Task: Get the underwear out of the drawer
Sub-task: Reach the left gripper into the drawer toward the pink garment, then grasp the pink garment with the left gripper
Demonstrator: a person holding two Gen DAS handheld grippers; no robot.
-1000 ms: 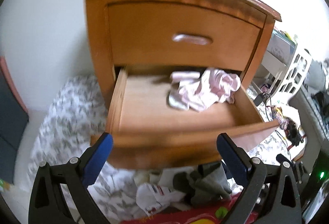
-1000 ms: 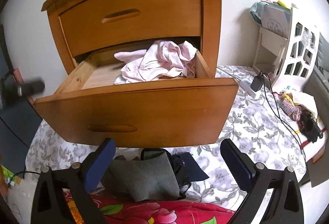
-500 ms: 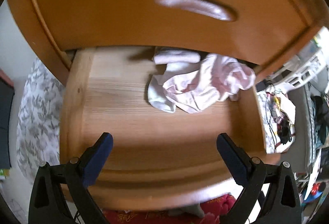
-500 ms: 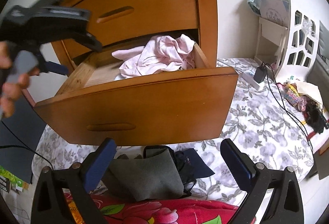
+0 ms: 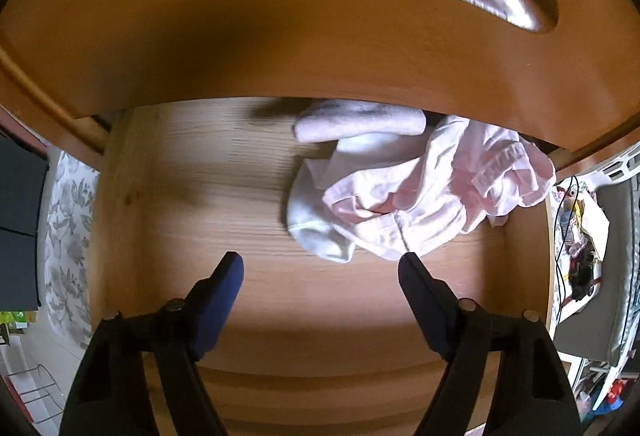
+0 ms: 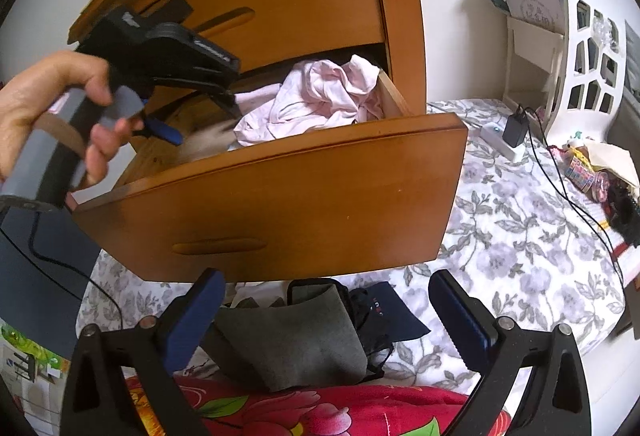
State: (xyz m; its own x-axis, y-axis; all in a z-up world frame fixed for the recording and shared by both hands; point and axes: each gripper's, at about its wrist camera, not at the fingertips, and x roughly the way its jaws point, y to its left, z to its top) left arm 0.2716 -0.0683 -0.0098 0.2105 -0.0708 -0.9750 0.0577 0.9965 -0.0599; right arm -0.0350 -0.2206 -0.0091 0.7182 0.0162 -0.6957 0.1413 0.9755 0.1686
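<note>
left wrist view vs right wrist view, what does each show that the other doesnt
Only the left wrist view shows the bare wooden drawer floor, with the left gripper open above it, nothing between its jaws.

Only the right wrist view shows the hand holding that gripper, the drawer front, grey clothes, the floral sheet and the open right gripper.

Both show the pink underwear in the open drawer.

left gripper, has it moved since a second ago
Yes. The left gripper has gone forward and down over the open wooden drawer, tipping toward the crumpled pink underwear; its jaws have just been closing, nothing between them yet.
</note>
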